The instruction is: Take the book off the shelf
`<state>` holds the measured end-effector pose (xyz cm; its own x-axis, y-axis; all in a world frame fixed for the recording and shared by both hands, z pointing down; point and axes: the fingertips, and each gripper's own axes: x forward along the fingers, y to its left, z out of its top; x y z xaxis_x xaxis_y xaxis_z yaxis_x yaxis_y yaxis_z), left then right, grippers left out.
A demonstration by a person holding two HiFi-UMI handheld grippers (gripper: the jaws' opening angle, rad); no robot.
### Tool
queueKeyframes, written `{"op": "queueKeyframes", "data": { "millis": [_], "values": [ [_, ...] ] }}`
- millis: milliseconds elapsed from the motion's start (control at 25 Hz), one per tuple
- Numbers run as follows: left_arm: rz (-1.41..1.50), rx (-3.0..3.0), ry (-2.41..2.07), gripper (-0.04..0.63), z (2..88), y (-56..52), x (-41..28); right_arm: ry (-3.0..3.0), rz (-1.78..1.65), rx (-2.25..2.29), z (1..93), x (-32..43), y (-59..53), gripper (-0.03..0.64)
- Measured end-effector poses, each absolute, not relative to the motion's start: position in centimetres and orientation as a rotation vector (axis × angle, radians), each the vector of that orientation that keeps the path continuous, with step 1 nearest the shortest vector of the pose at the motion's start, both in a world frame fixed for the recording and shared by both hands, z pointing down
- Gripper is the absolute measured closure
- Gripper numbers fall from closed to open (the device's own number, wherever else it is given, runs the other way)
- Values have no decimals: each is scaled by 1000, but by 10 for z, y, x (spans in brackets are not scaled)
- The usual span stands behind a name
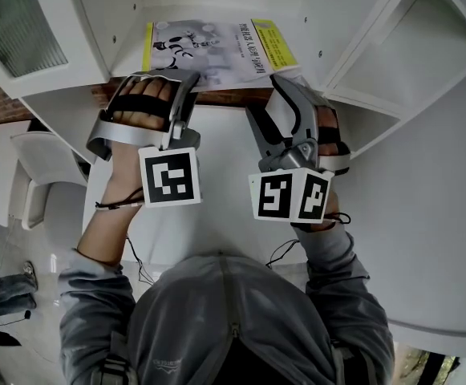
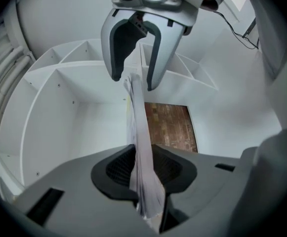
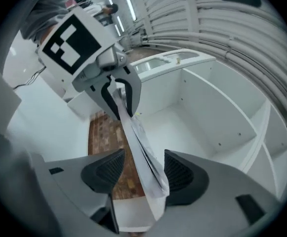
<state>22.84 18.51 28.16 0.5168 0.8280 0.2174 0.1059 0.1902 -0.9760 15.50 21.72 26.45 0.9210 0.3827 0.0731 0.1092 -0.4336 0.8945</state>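
You stand at a white shelf unit (image 1: 377, 62) with open compartments, above a white table (image 1: 433, 239). A white chair (image 1: 48, 195) sits to your left. Reddish-brown brick-pattern floor (image 2: 168, 127) shows below. Strip lights (image 3: 131, 6) run overhead.

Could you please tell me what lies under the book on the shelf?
The book lies flat on the white shelf, and a strip of brown floor shows below its near edge. Anything directly beneath the book is covered by it.
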Motion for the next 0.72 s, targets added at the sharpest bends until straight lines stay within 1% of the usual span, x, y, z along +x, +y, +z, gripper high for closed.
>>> {"op": "queueKeyframes", "data": {
  "millis": [160,400,560,600,720],
  "values": [
    [626,-1308,-935,491,282,184,228,338,426,1815,270,169,231,354],
    [613,-1297,-940,491,285,186,232,307,523,1659,281,189,253,354],
    [602,-1298,-936,491,285,186,233,321,501,1622,280,200,263,356],
    [603,-1299,-933,491,285,186,233,323,489,1624,279,201,262,370],
    [616,-1302,-907,491,283,185,234,323,474,1623,282,200,260,507]
  ]
}}
